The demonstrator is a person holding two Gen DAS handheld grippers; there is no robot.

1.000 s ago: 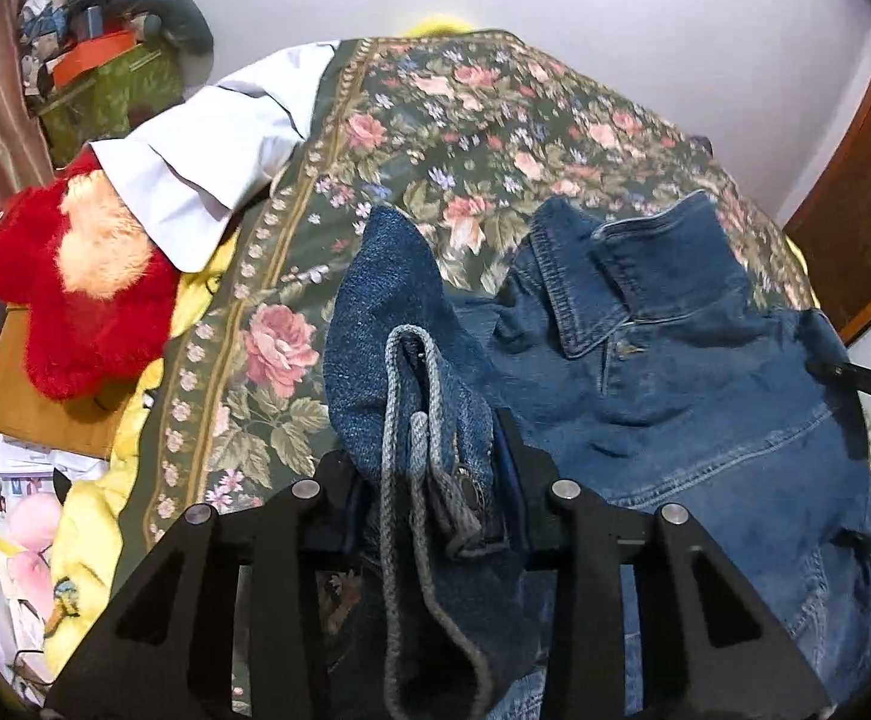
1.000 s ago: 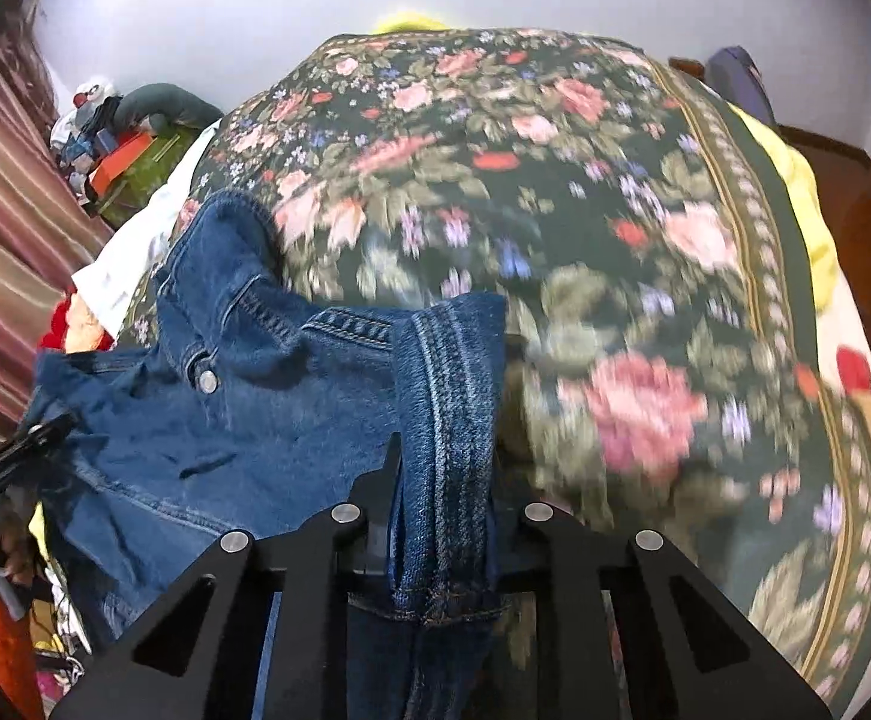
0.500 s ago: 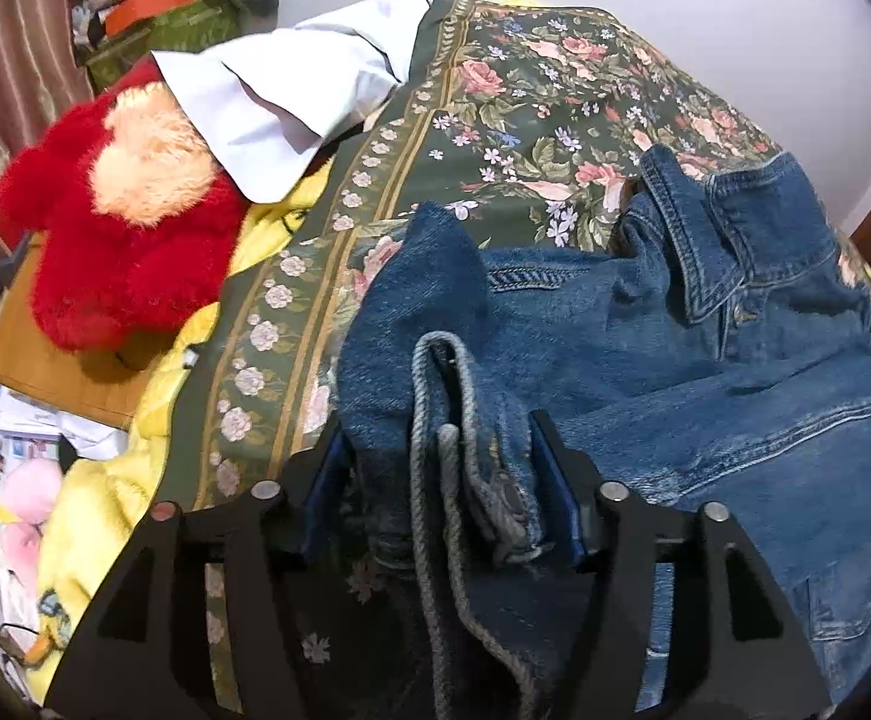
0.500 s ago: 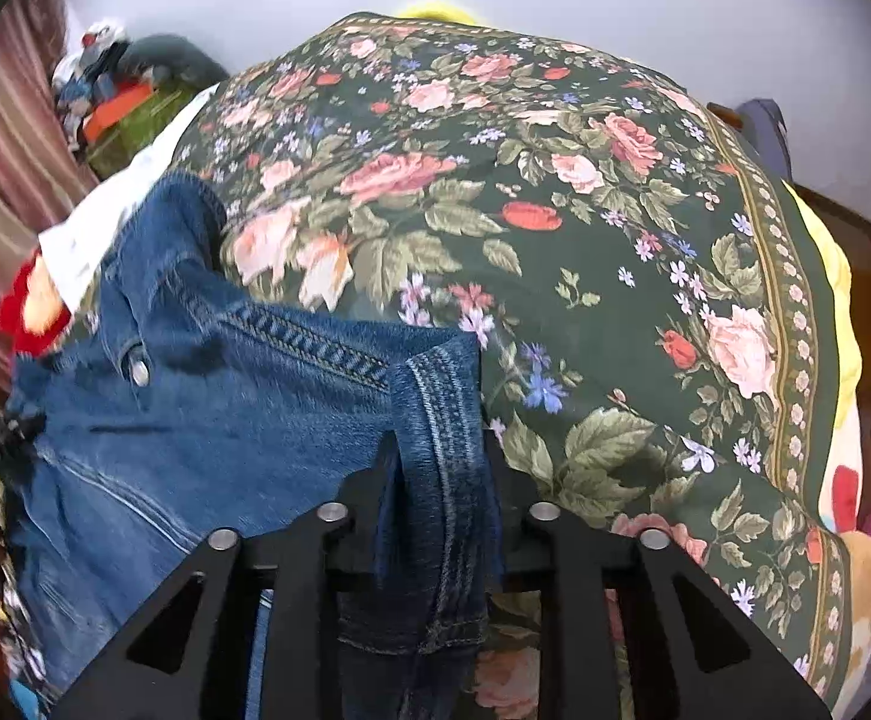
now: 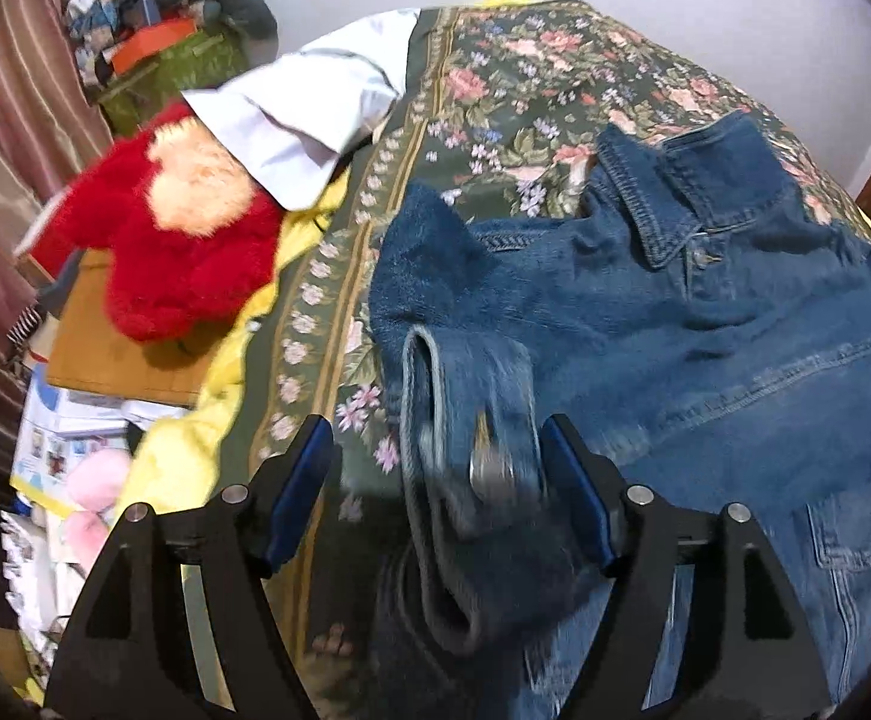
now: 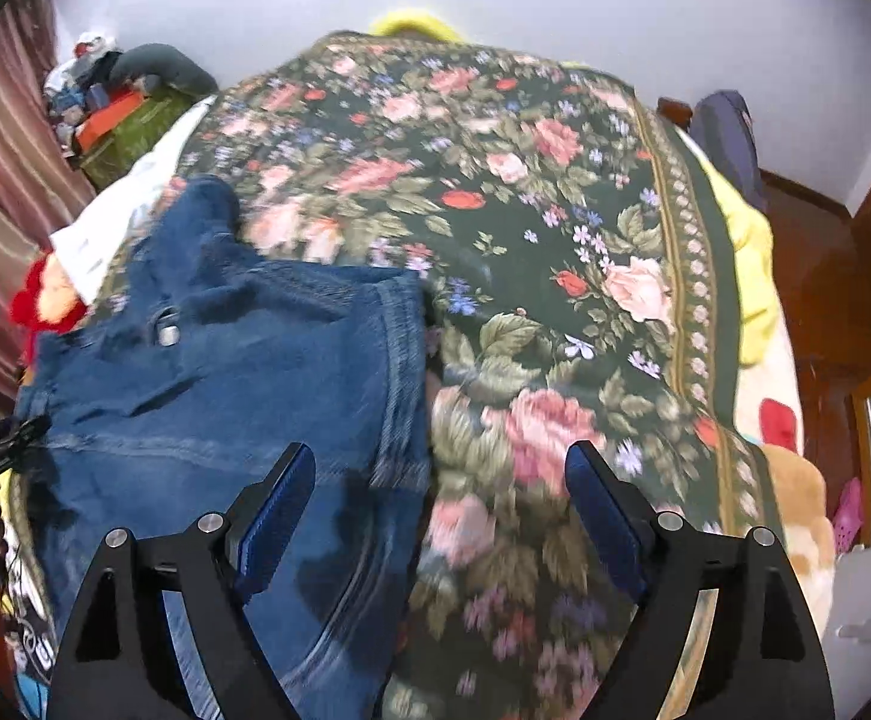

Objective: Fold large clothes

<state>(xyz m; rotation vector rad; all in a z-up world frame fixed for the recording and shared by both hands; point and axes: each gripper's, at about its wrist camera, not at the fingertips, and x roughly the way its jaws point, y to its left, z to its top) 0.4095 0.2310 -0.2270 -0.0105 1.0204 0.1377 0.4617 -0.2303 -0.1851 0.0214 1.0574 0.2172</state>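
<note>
A blue denim jacket (image 5: 705,348) lies on the floral bedspread (image 5: 525,78), collar toward the far side. My left gripper (image 5: 435,480) is open; the folded sleeve cuff (image 5: 471,420) with a metal button sits loose between its fingers. In the right wrist view the jacket (image 6: 225,372) lies at the left on the bedspread (image 6: 555,300). My right gripper (image 6: 435,498) is open, and the jacket's folded edge (image 6: 405,372) lies just ahead of it, apart from both fingers.
A red plush toy (image 5: 183,252) and a white shirt (image 5: 309,120) lie at the bed's left edge, with boxes and clutter (image 5: 153,54) beyond. Yellow bedding (image 6: 741,264) and the wooden floor (image 6: 807,252) lie at the right edge. The wall stands behind the bed.
Both grippers opened and let go of the denim they held. The cuff and the folded edge dropped onto the jacket. Both grippers have drawn back a little.
</note>
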